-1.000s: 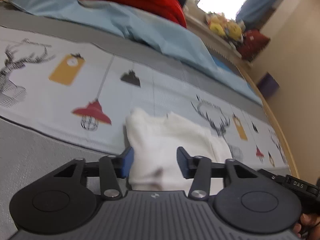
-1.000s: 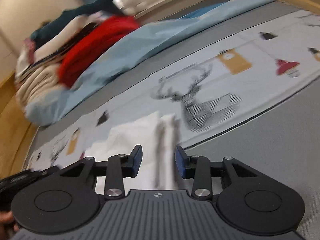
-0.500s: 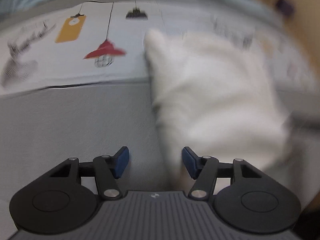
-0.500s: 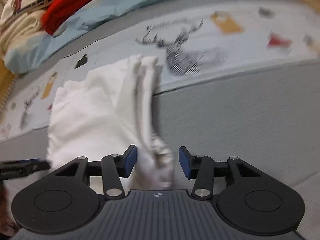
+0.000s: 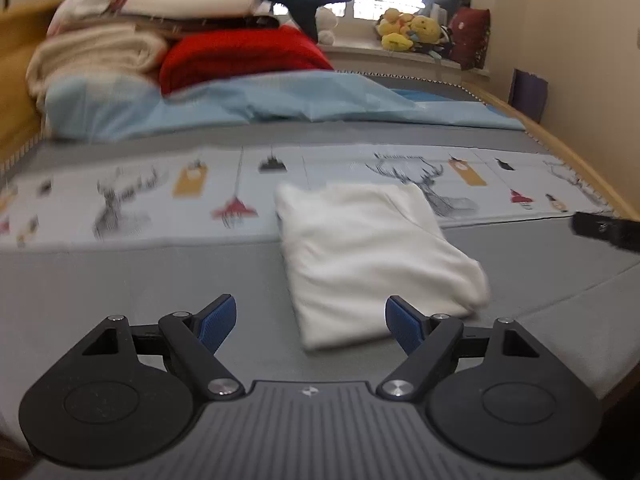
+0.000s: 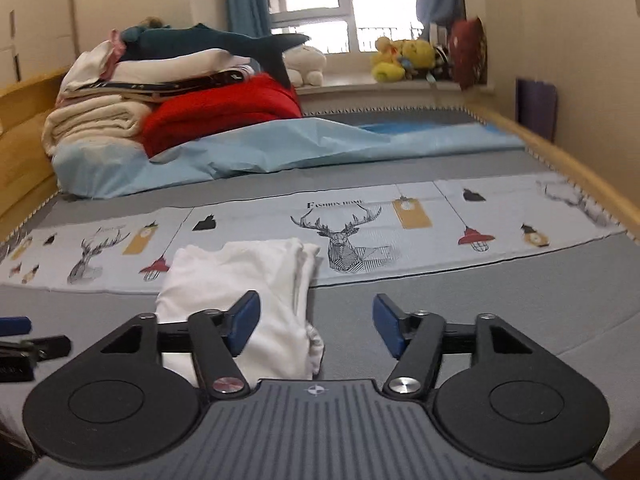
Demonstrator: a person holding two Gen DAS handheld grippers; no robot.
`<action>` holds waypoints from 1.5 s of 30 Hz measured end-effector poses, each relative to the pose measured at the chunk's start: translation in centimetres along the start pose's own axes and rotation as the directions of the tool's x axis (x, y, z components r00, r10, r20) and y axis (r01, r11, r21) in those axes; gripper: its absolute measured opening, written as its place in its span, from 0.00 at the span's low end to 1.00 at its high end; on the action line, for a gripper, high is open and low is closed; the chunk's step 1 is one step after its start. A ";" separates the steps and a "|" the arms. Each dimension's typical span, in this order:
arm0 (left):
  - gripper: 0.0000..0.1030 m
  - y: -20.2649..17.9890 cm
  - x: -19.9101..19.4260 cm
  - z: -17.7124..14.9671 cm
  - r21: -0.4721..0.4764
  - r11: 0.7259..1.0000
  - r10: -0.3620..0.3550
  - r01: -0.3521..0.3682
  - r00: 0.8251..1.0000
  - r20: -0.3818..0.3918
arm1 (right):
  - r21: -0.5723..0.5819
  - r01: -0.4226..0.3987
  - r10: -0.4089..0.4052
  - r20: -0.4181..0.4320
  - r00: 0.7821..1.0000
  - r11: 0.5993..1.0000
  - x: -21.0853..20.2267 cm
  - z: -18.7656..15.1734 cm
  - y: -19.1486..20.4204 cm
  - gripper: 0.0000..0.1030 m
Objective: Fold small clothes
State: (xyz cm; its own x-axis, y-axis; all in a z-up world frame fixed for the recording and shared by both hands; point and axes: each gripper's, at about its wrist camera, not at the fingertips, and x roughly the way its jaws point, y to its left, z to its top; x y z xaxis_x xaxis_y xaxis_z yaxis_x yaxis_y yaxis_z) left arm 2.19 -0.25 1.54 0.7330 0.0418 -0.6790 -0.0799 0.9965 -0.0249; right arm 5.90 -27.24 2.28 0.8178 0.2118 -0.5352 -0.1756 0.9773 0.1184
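A white garment (image 5: 368, 256) lies folded into a rough rectangle on the grey bed cover, its far end on the printed strip. My left gripper (image 5: 310, 322) hovers before its near edge, jaws opening wide with nothing pressed between the blue pads. In the right wrist view the same white garment (image 6: 240, 280) sits left of centre, its layered edge facing right. My right gripper (image 6: 316, 330) is above its near right corner, jaws opening, pads clear of the cloth. The right gripper's black tip (image 5: 604, 230) shows at the left wrist view's right edge.
A printed strip with deer and lamps (image 6: 400, 232) crosses the bed. Behind it lie a light blue sheet (image 6: 280, 148), a red blanket (image 6: 224, 116) and a stack of folded bedding (image 6: 96, 120). Plush toys (image 6: 400, 60) sit on the windowsill. A wooden bed rail (image 6: 560, 164) runs along the right.
Both grippers let go of the white garment, opened wide and pulled back and up. The garment now lies flat and folded on the bed.
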 end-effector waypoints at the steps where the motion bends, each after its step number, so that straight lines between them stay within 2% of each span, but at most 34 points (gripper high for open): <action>1: 0.83 -0.5 0.1 -0.5 -0.014 1.000 0.005 -0.006 1.000 -0.026 | -0.010 -0.005 0.005 -0.005 1.000 1.000 -0.3 -0.4 0.6 0.68; 4: 0.83 -1.1 1.0 -1.4 -0.038 0.999 0.002 -0.006 0.996 -0.089 | 0.003 -0.018 0.018 -0.070 0.997 1.000 0.4 -1.6 1.9 0.70; 7: 0.83 -1.0 1.7 -1.5 -0.039 0.997 0.058 -0.061 0.995 -0.084 | -0.003 -0.014 0.013 -0.143 0.990 1.000 1.4 -2.3 3.1 0.70; 11: 0.83 -0.1 2.7 -1.9 -0.091 0.996 0.014 -0.025 0.993 -0.121 | -0.011 -0.018 0.016 -0.178 0.984 1.000 2.2 -2.7 4.1 0.70; 14: 0.83 -0.1 3.1 -2.2 -0.074 0.997 -0.002 -0.009 0.989 -0.145 | -0.024 -0.021 0.016 -0.204 0.979 0.999 2.7 -3.0 4.5 0.70; 24: 0.83 -0.9 3.8 -2.1 -0.062 0.998 -0.001 -0.008 0.991 -0.137 | -0.127 -0.028 0.001 -0.210 0.978 0.992 2.9 -3.7 5.5 0.70; 45: 0.84 -1.0 3.7 -2.2 -0.046 0.999 -0.014 0.008 0.992 -0.127 | -0.112 -0.023 0.000 -0.203 0.979 0.993 2.8 -3.5 5.3 0.70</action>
State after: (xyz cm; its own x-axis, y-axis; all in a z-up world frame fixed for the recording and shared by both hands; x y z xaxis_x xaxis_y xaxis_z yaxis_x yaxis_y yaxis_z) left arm 3.48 -1.22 -2.51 0.6426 0.0185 -0.7660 -0.1048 0.9924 -0.0640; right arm 5.37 -21.44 -1.54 0.6892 0.2080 -0.6941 -0.2550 0.9663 0.0364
